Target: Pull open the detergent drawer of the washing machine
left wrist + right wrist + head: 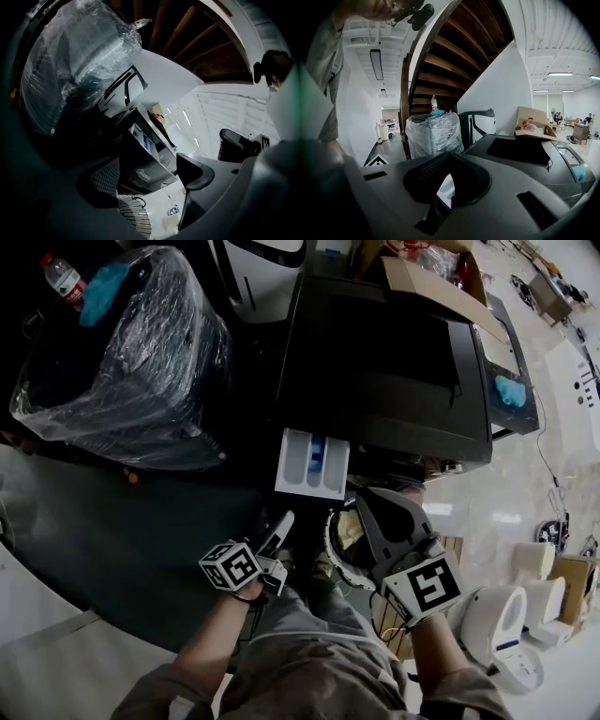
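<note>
The detergent drawer (pixel 312 463) is seen sticking out from the front of the black washing machine (pixel 384 352). It is white, and a blue part is seen inside it. It looks pulled open already, so the job is judged to be about done.

The left gripper (pixel 274 538) is held just below the drawer and is not touching it. Its jaws are spread wide and nothing is held between them. It is likely kept there, open, because the drawer does not need to be gripped now.

The right gripper (pixel 380 512) is held near the drawer's right corner, also apart from it. Its jaws are pinched together at the tips, and nothing is caught in them. Only a bit of white is seen through the small gap lower down.

A big thing wrapped in plastic (pixel 131 362) is parked to the left, out of the way.
</note>
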Demonstrator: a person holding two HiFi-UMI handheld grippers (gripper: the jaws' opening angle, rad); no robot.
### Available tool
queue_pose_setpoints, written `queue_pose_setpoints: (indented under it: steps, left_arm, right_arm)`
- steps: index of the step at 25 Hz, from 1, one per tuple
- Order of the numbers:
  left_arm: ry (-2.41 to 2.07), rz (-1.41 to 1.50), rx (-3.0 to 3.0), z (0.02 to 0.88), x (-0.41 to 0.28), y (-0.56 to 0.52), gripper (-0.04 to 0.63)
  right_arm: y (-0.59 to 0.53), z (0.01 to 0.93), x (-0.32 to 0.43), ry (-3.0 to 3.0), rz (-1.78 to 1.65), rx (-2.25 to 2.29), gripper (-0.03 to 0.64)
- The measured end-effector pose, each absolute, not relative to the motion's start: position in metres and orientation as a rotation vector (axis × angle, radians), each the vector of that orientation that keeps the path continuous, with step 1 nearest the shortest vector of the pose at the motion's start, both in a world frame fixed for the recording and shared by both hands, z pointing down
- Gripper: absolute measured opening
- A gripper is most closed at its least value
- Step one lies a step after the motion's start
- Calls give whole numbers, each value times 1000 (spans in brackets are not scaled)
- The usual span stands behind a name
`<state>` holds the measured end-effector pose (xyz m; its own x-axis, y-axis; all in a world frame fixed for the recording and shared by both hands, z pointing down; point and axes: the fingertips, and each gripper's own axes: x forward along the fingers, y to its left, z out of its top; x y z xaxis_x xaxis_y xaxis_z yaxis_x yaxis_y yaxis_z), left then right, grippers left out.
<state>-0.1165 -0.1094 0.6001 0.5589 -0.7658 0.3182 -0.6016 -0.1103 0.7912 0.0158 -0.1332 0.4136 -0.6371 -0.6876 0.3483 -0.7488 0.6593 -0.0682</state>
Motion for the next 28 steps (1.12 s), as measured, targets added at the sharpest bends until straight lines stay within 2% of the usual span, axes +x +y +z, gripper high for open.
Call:
queue_pose_setpoints:
  steps: [2, 4, 6, 8, 16, 28]
  left_arm:
    - [-1156, -198, 1849, 581, -122, -112, 340]
    - [-1192, -220, 1874, 560, -130, -116, 309]
    - [-1234, -251, 1883, 537, -141, -122, 225]
    - [-1267, -245, 1922, 514, -147, -129, 217]
    - [-1326, -176, 2192, 415, -147, -148, 117]
    - [-1343, -120, 2536, 291, -127, -157, 39]
  right_arm:
    - [-134, 405, 14, -2596, 287, 1143, 34]
    - [-134, 397, 12, -2603, 278, 1137, 34]
    - [-134, 387, 9, -2610, 267, 1128, 34]
    - [-132, 374, 7, -2623, 247, 1113, 34]
    - [-127, 310, 4, -2708, 134, 1118, 34]
    - [-125, 219, 10, -2809, -6, 1255, 34]
